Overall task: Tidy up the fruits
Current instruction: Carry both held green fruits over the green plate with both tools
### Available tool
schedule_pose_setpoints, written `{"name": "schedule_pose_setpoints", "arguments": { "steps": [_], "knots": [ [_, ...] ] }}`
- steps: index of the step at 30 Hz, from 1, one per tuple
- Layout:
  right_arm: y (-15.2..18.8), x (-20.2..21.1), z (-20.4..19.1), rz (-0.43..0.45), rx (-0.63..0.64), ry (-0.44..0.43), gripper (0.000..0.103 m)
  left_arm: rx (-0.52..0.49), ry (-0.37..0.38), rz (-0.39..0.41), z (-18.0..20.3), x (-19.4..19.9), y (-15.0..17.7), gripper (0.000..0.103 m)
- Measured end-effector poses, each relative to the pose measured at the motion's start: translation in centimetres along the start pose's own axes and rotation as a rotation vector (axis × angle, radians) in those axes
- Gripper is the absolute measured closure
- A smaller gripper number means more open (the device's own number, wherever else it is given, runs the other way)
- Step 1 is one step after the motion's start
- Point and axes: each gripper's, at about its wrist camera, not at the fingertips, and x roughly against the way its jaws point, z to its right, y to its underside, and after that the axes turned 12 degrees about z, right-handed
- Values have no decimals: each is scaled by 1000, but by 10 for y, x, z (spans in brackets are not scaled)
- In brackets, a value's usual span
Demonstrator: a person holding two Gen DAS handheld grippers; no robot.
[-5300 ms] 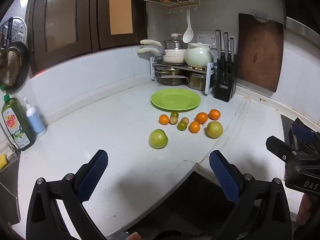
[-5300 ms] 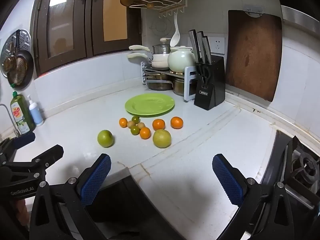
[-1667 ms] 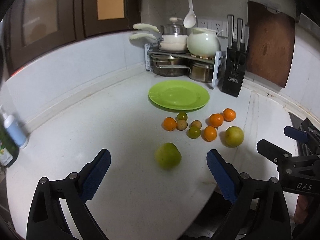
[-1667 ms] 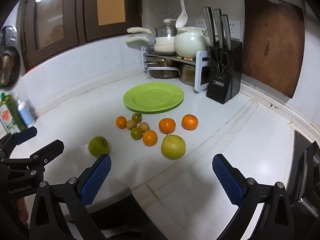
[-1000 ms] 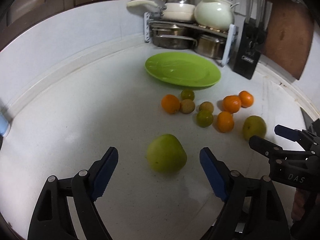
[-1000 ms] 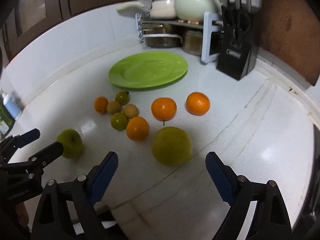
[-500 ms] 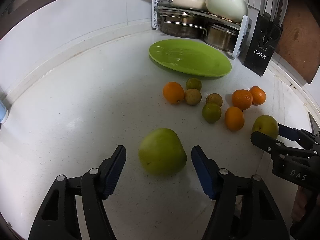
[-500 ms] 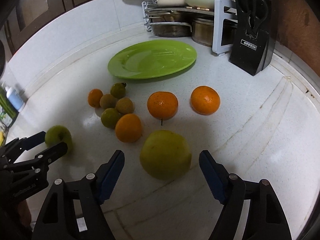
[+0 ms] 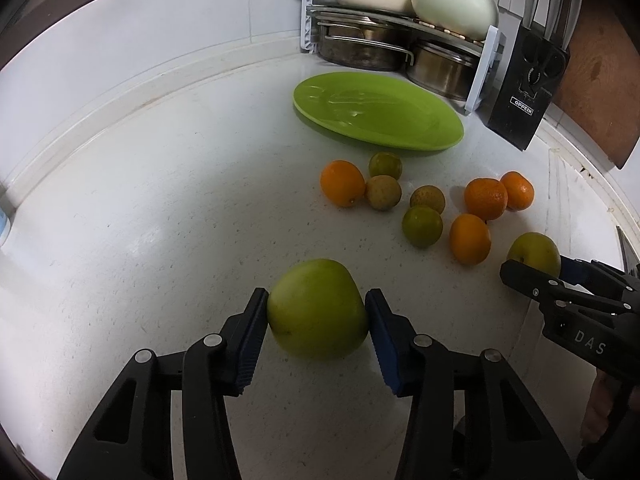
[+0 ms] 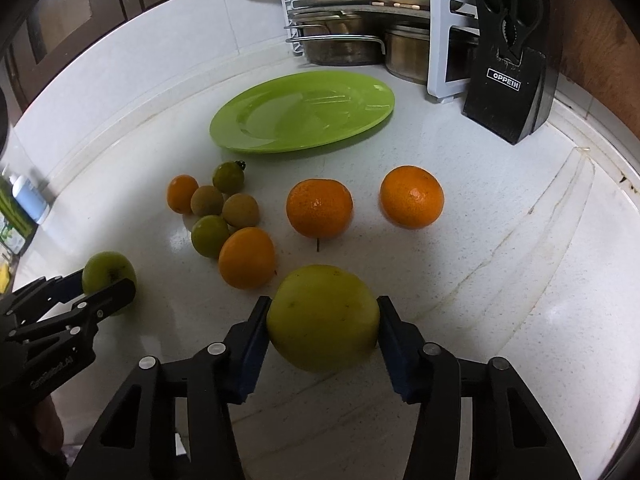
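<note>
My left gripper (image 9: 316,312) is shut on a green apple (image 9: 318,314) that rests on the white counter. My right gripper (image 10: 322,314) is shut on a yellow-green apple (image 10: 323,316), also on the counter. The left gripper and its apple (image 10: 107,272) show at the left of the right wrist view; the right gripper and its apple (image 9: 534,252) show at the right of the left wrist view. Between them lie several oranges (image 10: 320,208) and small green and brown fruits (image 10: 240,210). An empty green plate (image 10: 304,110) lies behind them.
A pot rack with pans (image 10: 348,40) and a black knife block (image 10: 510,64) stand behind the plate. A wooden cutting board (image 9: 592,80) leans on the right wall. A soap bottle (image 10: 28,196) stands at far left. The counter's front edge lies under both grippers.
Both grippers have moved forward and down to the counter and closed their fingers, the left on the green apple, the right on the yellow-green apple.
</note>
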Motion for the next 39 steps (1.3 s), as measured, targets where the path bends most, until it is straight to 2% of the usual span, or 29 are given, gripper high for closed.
{"name": "schedule_pose_setpoints", "arguments": {
  "steps": [9, 24, 30, 39],
  "knots": [
    [-1, 5, -2, 6, -6, 10, 51, -18, 26, 6, 3, 0, -7, 54],
    [-25, 23, -20, 82, -21, -10, 51, -95, 89, 122, 1, 21, -42, 55],
    [-46, 24, -25, 124, -11, -29, 51, -112, 120, 158, -1, 18, -58, 55],
    [-84, 7, -21, 174, 12, -51, 51, -154, 138, 225, 0, 6, -101, 55]
  ]
}}
